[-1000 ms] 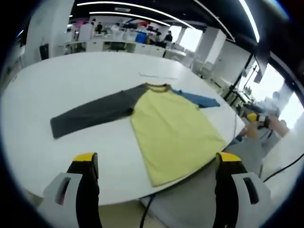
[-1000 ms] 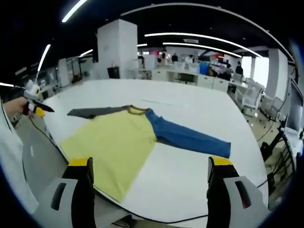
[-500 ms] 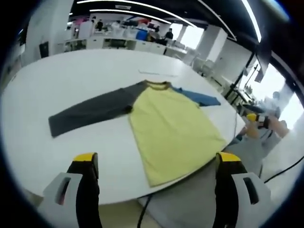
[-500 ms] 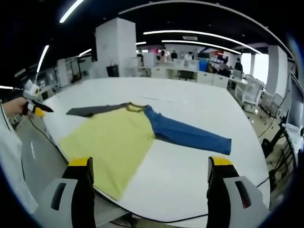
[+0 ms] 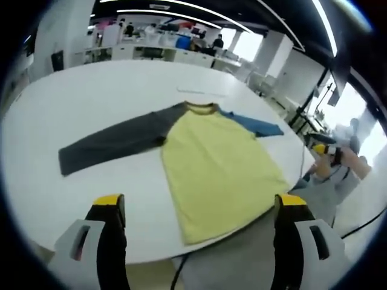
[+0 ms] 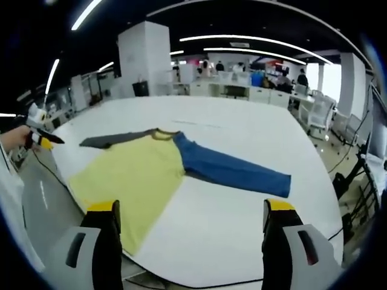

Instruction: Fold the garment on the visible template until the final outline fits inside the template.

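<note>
One garment (image 5: 211, 154) with two sleeves, on one white table (image 5: 72, 103); two grippers.

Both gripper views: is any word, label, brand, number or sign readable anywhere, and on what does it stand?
None can be read.
Yellow long-sleeved shirt with one grey and one blue sleeve: no print visible.
White round table: no lettering visible.
Background office desks: too small and blurred to read.

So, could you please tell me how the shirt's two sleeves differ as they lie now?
The gray sleeve is dark charcoal; the blue sleeve is bright blue. They run out to opposite sides of the yellow body. Both lie flat, straight and unfolded on the white table, joined at the collar.
</note>
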Tool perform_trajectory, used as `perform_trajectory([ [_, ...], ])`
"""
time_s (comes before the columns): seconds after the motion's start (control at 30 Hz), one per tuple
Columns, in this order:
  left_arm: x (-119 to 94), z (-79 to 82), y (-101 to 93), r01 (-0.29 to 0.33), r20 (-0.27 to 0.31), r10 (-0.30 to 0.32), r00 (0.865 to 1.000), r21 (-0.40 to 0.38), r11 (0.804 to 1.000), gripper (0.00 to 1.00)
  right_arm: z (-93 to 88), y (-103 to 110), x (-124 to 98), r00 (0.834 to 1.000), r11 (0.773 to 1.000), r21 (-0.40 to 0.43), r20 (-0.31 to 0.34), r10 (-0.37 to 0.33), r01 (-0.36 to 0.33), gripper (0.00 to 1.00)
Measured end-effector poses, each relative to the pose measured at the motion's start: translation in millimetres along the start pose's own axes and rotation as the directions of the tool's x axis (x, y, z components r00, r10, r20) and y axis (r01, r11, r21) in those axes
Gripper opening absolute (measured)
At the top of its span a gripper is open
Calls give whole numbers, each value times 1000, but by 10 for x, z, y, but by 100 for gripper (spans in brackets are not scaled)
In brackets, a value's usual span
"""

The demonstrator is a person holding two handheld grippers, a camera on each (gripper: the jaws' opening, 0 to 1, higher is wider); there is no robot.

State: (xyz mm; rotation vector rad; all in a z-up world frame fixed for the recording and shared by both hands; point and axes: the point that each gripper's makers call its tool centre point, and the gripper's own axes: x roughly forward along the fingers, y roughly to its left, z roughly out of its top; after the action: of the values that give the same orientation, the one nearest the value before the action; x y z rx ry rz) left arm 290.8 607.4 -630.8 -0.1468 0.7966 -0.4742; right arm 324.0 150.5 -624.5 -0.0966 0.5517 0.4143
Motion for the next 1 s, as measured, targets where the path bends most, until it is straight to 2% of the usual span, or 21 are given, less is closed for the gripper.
perform_trajectory([
  [0.3, 134, 19, -74, -5, -19, 5, 1000, -6, 1000, 99, -13, -268, 170, 1000, 1000, -18, -16, 8, -8, 97],
  [0.4, 181, 22, -72, -8, -22, 8, 1000, -14, 1000, 99, -90, -420, 239, 998, 999, -49, -62, -7, 4, 94],
  [0.57, 259, 7, -92, -5, -33, 4, 999, -20, 1000, 99, -105, -651, 314, 997, 1000, -16, -70, -15, 14, 92],
  [1.0, 376, 50, -126, -4, -54, 2, 999, -21, 1000, 99, -121, -1034, 474, 997, 998, 38, -70, -43, 46, 88],
])
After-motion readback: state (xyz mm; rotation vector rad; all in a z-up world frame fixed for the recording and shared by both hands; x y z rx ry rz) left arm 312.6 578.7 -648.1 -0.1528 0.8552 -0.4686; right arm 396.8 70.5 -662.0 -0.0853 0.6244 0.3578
